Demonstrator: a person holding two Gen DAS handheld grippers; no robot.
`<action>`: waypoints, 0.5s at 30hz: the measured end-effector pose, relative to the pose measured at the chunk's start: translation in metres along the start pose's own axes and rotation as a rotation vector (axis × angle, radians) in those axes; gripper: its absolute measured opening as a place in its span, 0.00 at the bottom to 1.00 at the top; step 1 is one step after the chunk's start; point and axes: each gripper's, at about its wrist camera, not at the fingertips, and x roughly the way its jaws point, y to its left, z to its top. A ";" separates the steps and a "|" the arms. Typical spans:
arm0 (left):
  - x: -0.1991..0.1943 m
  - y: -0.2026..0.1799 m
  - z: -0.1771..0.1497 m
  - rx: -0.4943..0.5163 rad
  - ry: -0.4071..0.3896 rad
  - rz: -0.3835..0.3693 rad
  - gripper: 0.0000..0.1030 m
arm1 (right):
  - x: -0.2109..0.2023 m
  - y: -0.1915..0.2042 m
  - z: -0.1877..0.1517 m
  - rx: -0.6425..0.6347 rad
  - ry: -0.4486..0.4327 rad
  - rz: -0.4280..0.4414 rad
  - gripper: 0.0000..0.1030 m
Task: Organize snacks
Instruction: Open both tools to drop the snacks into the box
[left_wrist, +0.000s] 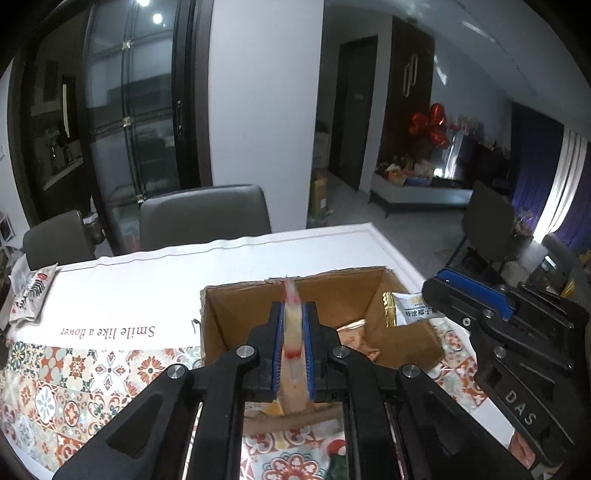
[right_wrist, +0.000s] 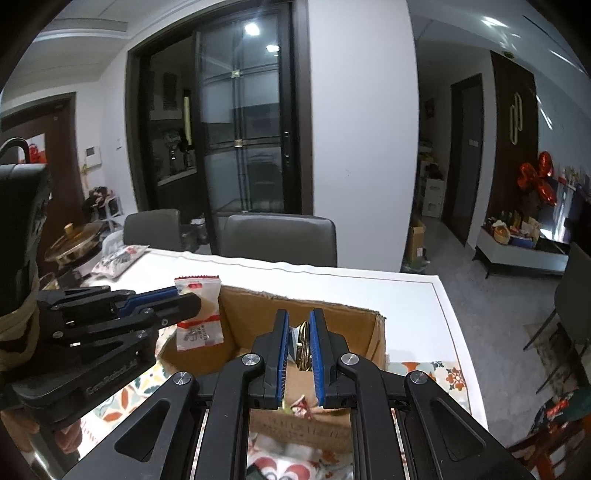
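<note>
left wrist: close above box (left_wrist: 295, 306) | right wrist: same box (right_wrist: 306, 321)

You can read "Smile like a flower", upside down, on the tablecloth (left_wrist: 110, 295) left of the cardboard box (left_wrist: 236, 314). "DAS" sits on the right gripper (left_wrist: 430, 291) body, right of the box. Packet print's too small to read.

Both tools are matte black plastic with angular linkage arms, each arm pinned by round silver screw heads. The left tool (left_wrist: 293, 347) has blue ribbed pads (left_wrist: 279, 350) lining the inner faces of its fingers, and the right tool (right_wrist: 299, 354) carries the same. Pale raised lettering reading "DAS" runs along the side of the right tool's body. The left tool's body carries faint embossed lettering, too dim to read.
</note>
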 end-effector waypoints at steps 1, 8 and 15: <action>0.001 0.001 0.000 0.000 0.000 0.037 0.31 | 0.006 -0.001 0.001 0.007 0.007 0.000 0.15; -0.030 -0.004 -0.032 -0.020 -0.039 0.066 0.47 | 0.005 -0.011 -0.018 0.027 0.039 -0.077 0.52; -0.069 -0.025 -0.061 0.016 -0.113 0.075 0.51 | -0.029 -0.013 -0.052 0.035 0.030 -0.085 0.73</action>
